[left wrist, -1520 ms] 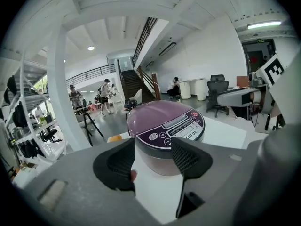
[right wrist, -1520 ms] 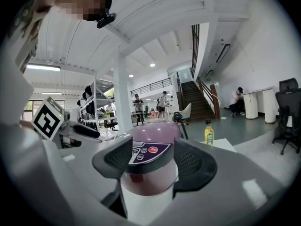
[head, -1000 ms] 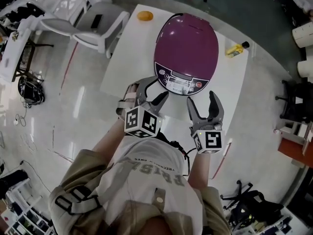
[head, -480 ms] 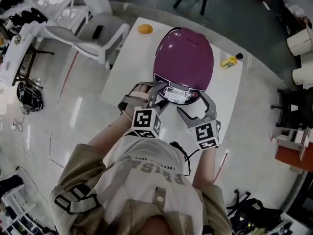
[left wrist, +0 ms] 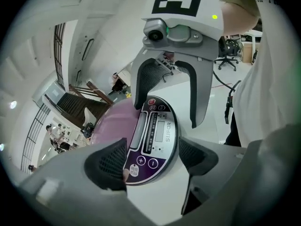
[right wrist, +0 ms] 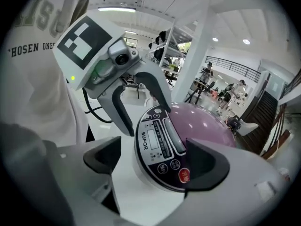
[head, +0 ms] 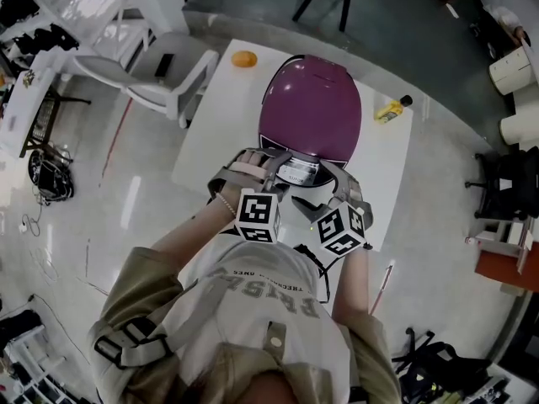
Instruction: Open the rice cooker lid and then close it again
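My left tool [head: 271, 168] and right tool [head: 330, 188] hang side by side at the near front of the purple rice cooker [head: 309, 108]. The cooker stands on a white table [head: 219, 116] with its domed lid down. Both tools tilt downward toward the cooker's control panel [left wrist: 155, 135].

In the left gripper view, the left tool's [left wrist: 153, 159] jaws are wide and opening. The panel is framed between them, and they hold nothing.

In the right gripper view, the right tool's [right wrist: 157, 159] jaws are likewise wide and opening. The same panel [right wrist: 162, 145] lies between them, ungripped. Each tool shows in the other's view, just across the panel.
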Available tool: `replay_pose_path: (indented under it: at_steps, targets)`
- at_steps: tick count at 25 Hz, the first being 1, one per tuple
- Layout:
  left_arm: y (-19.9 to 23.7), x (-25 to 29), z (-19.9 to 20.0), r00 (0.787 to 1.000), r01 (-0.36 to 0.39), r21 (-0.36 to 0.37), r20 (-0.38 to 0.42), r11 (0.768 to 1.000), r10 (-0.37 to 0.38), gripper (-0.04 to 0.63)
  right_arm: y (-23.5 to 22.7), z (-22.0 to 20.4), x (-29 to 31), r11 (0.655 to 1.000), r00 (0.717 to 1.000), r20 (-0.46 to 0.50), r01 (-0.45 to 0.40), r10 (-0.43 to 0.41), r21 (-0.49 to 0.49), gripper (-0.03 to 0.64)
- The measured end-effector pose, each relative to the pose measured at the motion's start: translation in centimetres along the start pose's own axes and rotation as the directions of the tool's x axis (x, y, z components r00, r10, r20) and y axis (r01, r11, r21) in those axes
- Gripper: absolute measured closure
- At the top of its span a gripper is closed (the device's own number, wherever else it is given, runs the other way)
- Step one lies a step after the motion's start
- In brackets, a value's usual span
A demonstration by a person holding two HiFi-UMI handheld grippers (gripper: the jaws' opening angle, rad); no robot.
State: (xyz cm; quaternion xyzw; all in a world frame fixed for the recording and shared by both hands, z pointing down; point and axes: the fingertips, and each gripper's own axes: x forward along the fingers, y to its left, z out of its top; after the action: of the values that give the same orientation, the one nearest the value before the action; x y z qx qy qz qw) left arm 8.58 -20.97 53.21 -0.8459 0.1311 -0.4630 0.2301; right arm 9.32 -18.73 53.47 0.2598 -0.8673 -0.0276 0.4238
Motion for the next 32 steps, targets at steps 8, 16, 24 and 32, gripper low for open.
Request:
replay_pose_path:
  at_steps: [8,16,24,32]
  targets:
    - [0.1,0.9,-0.6,0.999,-0.010,0.060,-0.048,0.998,0.013,0.224,0.5,-0.3,1.2,0.999,0.998,-0.057,-0.019,0.017,-0.032,0.212]
    - [-0.6,1.7,-1.0,0.997,0.005,0.092,-0.075,0.996,0.002,0.218,0.8,-0.5,1.6,0.999,0.997,-0.078,-0.027,0.023,-0.047,0.209]
    - [-0.7,1.9,-1.1,0.997,0.004,0.114,-0.072,0.994,0.005,0.215,1.1,-0.6,1.7,0.997,0.994,-0.104,-0.052,0.046,-0.061,0.199]
    - [-0.8,2.0,-1.3,0.996,0.012,0.142,-0.087,0.990,0.001,0.215,1.3,-0.8,1.6,0.994,0.990,-0.115,-0.086,0.078,-0.067,0.187]
